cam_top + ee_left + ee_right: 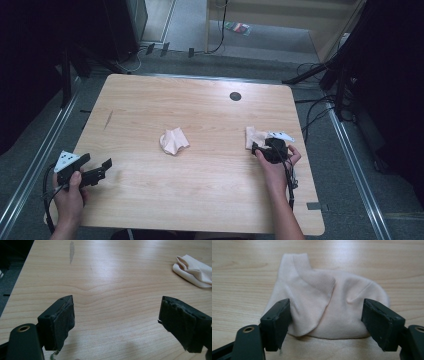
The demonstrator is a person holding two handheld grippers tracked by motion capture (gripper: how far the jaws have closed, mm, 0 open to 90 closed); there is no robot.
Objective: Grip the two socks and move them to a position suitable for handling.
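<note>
A: Socks, two, pale. One sock (254, 136) lies near the desk's (200, 200) right edge, just ahead of the right gripper (325, 322); its fingers (275, 323) stand wide, straddling it, nothing pinched.

B: And the other sock (174, 141)?

A: Crumpled, mid-desk. Left gripper (116, 322) sits at the near-left corner, fingers wide, over bare wood.

B: Handling?

A: Likely light, limp knit, no stiffness; it will probably drape and bunch. Best pinched at the doubled cuff fold, where the fabric is thickest.
</note>
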